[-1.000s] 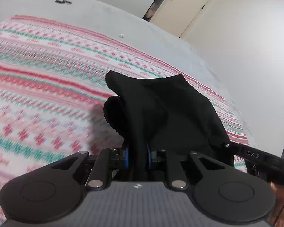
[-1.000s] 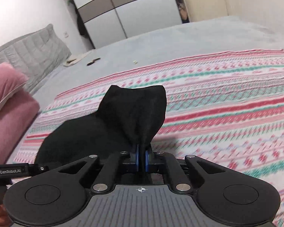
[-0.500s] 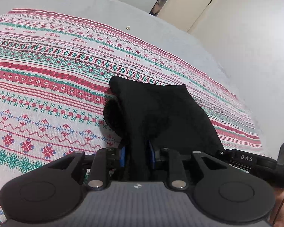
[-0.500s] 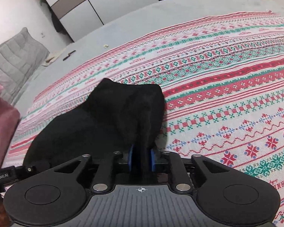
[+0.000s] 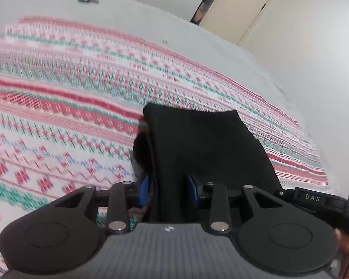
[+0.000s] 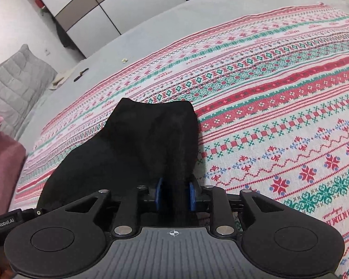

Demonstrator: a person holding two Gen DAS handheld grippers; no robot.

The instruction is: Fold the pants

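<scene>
The black pants (image 5: 204,144) lie folded in a compact bundle on the patterned red, green and white blanket (image 5: 58,121). My left gripper (image 5: 168,191) has its blue pads spread apart on either side of the bundle's near edge, with cloth lying loose between them. In the right wrist view the pants (image 6: 137,151) stretch away to the left. My right gripper (image 6: 173,196) also has its blue pads parted around the near edge, not pinching it. Each gripper's side shows at the edge of the other's view.
The blanket (image 6: 279,116) covers a grey bed (image 6: 197,11). A grey pillow (image 6: 14,81) and pink cushion (image 6: 0,162) lie at the left. A small dark object (image 6: 81,74) rests on the grey sheet. Wardrobe doors (image 6: 109,7) and a wall stand beyond.
Both grippers' pads have widened from pinched on the pants' edge to standing apart. The bundle has come down onto the blanket and lies flatter.
</scene>
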